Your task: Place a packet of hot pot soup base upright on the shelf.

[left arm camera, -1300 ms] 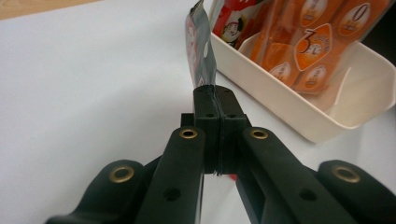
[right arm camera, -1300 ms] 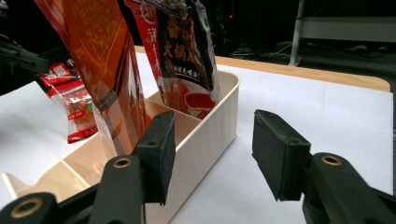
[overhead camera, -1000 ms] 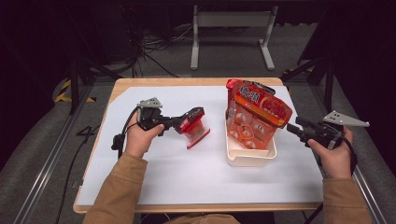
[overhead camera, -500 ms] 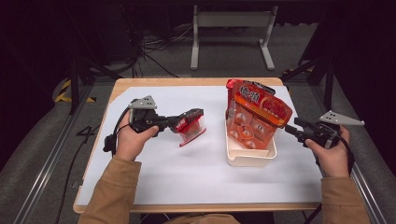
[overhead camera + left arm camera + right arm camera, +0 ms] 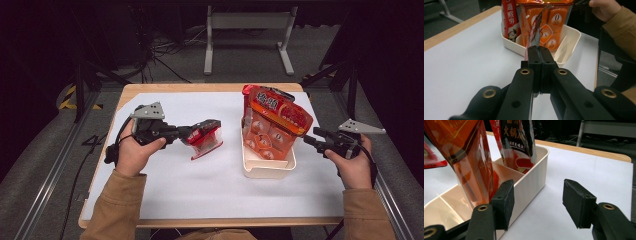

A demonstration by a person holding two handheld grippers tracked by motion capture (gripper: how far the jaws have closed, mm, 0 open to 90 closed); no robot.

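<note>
While the left gripper (image 5: 197, 134) clamps a small red packet (image 5: 205, 139) just above the white sheet (image 5: 200, 190) — left of the cream tray (image 5: 267, 170) (packed with upright orange pouches (image 5: 275, 120)) — the right gripper (image 5: 537, 202) waits beside the tray's wall, jaws apart, holding nothing.

Left tool (image 5: 200, 134) grips a red packet (image 5: 206, 140) above the table (image 5: 200, 195).
</note>
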